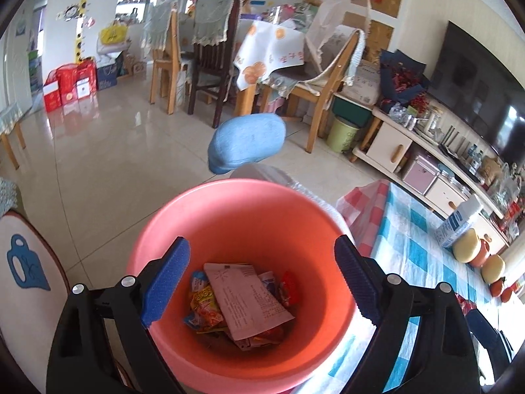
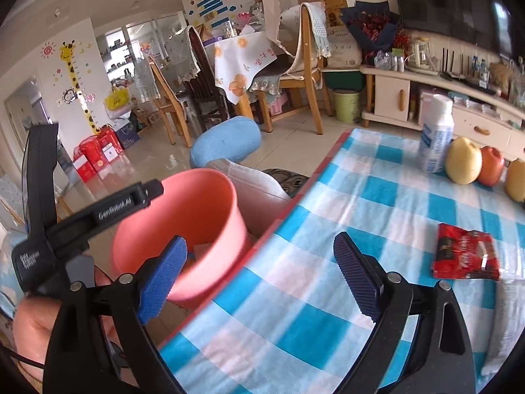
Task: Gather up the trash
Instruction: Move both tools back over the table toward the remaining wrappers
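Note:
A pink bucket (image 1: 236, 216) fills the left wrist view, just off the table's edge. Inside lie a white printed packet (image 1: 249, 298), yellow-orange snack wrappers (image 1: 205, 305) and a small red wrapper (image 1: 288, 290). My left gripper (image 1: 261, 241) hangs open over the bucket's mouth with nothing between its blue pads. The right wrist view shows the bucket (image 2: 197, 203) at left and my right gripper (image 2: 259, 238) open and empty over the table's edge. A red wrapper (image 2: 464, 256) lies on the blue-checked tablecloth (image 2: 328, 295) to the right. A white packet (image 2: 505, 321) is at the frame's right edge.
A white bottle (image 2: 436, 134), yellow fruit (image 2: 462, 161) and an orange one (image 2: 490, 165) stand at the table's far side. A blue cushion (image 2: 226, 139) and a white cushion (image 2: 252, 180) sit behind the bucket. Chairs, a dining table and a TV cabinet lie beyond.

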Motion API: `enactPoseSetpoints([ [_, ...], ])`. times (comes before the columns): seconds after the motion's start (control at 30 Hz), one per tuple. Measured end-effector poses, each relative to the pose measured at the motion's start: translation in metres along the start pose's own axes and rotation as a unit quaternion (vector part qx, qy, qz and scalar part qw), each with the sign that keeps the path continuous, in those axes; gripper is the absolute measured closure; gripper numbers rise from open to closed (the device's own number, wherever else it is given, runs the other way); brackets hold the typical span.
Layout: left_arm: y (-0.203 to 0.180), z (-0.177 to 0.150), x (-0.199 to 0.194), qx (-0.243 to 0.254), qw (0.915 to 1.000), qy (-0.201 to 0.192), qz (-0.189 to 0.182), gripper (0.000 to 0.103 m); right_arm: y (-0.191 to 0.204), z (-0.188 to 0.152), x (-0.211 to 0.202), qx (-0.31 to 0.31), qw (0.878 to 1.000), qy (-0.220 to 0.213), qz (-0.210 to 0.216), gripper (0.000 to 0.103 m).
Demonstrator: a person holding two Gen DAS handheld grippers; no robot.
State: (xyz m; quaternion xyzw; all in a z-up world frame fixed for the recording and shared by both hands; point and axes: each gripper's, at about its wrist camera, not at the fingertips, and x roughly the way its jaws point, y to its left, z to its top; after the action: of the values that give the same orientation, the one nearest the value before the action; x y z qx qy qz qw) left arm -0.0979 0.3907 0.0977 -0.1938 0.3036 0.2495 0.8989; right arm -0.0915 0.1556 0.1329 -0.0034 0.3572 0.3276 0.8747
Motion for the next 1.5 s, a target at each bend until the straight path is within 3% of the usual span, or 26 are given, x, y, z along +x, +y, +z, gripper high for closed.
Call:
enactPoseSetpoints([
  [0.37, -0.037, -0.011, -0.018, -0.002, 0.9946, -0.080, -0.067, 0.013, -0.026, -0.028, -0.047, -0.050, 0.997, -0.021, -0.059, 0.009],
  [0.67, -0.083, -0.025, -0.022, 0.062, 0.9894, -0.094, -0.091, 0.013, -0.053, -0.050, -0.077, -0.070, 0.992, -0.042, -0.095, 0.009],
  [0.83, -0.113, -0.036, -0.030, 0.116, 0.9842, -0.104, -0.083, 0.013, -0.071, -0.054, -0.088, -0.060, 0.992, -0.055, -0.099, 0.008],
  [1.0, -0.138, -0.043, -0.028, 0.169, 0.9803, -0.081, -0.061, 0.009, -0.089, -0.055, -0.099, -0.049, 0.992, -0.063, -0.102, 0.008],
  [1.17, -0.166, -0.056, -0.028, 0.235, 0.9681, -0.070, -0.051, 0.008, -0.107, -0.054, -0.111, -0.038, 0.991, -0.070, -0.106, 0.008],
  [1.3, -0.179, -0.066, -0.029, 0.259, 0.9615, -0.069, -0.060, 0.008, -0.124, -0.055, -0.118, -0.024, 0.991, -0.069, -0.114, 0.008],
  [1.5, -0.195, -0.074, -0.026, 0.267, 0.9581, -0.050, -0.090, 0.008, -0.148, -0.058, -0.132, -0.008, 0.990, -0.067, -0.125, 0.008],
])
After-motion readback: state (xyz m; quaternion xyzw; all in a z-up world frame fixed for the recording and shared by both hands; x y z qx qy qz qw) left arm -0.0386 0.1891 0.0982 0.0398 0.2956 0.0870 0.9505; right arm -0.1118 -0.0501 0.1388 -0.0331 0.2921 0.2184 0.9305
